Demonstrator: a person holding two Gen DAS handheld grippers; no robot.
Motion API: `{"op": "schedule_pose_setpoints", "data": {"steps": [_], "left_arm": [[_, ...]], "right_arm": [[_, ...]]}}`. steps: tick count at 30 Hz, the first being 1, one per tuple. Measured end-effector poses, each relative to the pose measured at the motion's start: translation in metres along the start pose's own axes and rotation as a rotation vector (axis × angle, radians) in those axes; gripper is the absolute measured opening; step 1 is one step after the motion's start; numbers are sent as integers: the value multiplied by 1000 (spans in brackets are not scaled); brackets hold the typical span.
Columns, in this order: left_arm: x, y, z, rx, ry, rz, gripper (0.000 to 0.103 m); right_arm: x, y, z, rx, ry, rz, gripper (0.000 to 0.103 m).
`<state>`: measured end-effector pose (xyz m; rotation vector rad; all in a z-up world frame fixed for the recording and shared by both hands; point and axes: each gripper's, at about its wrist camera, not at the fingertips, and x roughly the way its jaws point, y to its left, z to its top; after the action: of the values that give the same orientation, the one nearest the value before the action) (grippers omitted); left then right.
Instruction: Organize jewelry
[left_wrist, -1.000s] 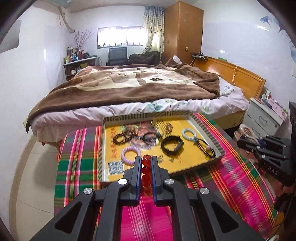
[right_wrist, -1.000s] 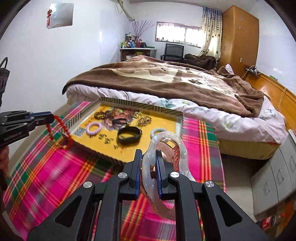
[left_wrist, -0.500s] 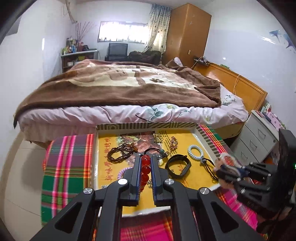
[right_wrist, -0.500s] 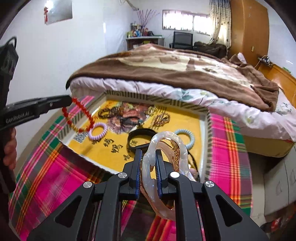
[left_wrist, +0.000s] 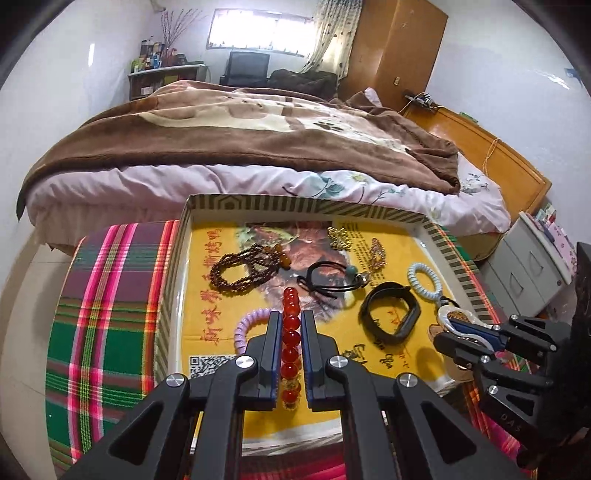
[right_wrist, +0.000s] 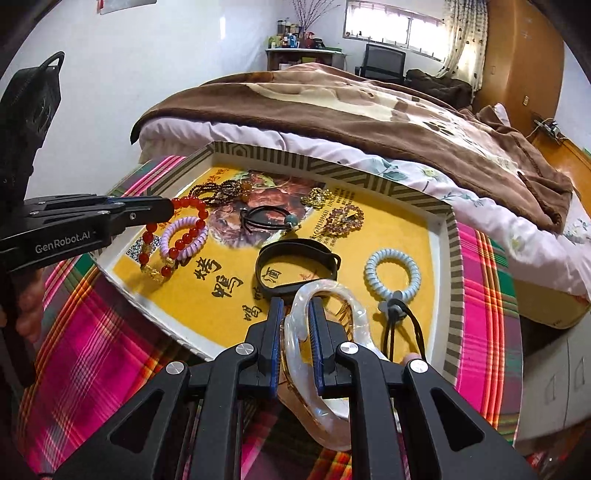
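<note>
Two tools over tray (right_wrist: 456, 236): left tool (left_wrist: 290, 325) pinching red bracelet (left_wrist: 290, 332)

Bracelets (left_wrist: 244, 271) in tray (left_wrist: 295, 207) before bed (left_wrist: 236, 147)

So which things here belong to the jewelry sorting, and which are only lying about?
Job: red bead bracelet in the left gripper; clear bangle in the right gripper; tray; purple coil band; black band.

Lying about: bed; wardrobe; drawers.
</note>
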<state>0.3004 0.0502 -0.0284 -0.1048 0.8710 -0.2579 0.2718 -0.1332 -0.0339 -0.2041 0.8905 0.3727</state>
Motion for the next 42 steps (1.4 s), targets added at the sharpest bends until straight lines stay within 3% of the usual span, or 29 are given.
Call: {"op": "schedule_pose_setpoints", "data": {"steps": [6, 8, 10, 12, 15, 19, 27, 31, 41, 42], "left_arm": [[-3, 3, -2, -5, 2, 4, 10], [-4, 3, -1, -6, 0, 3, 25], [-6, 3, -2, -11, -4, 4, 38], [-8, 3, -2, -13, -3, 0, 39], [-10, -1, -3, -8, 0, 5, 41], [-15, -2, -5, -14, -6, 23, 56], [-39, -14, -14, 2, -29, 69, 64], [-54, -19, -22, -1, -52, 84, 74], [-89, -39, -55, -1, -84, 166, 84], [-91, -41, -58, -1, -86, 167, 84]], "right_arm": [[-3, -1, 2, 14, -15, 9, 17], [-6, -1, 3, 13, -25, 9, 21], [-9, 0, 4, 14, -32, 2, 32], [-10, -1, 4, 21, -37, 4, 35], [-11, -1, 4, 27, -42, -3, 35], [-18, 0, 2, 42, -59, 0, 35], [-31, -2, -4, 99, -80, 3, 36], [-44, -3, -9, 123, -101, 1, 36], [-73, 4, -38, 191, -132, -19, 37], [-75, 6, -42, 197, -131, -26, 41]]}}
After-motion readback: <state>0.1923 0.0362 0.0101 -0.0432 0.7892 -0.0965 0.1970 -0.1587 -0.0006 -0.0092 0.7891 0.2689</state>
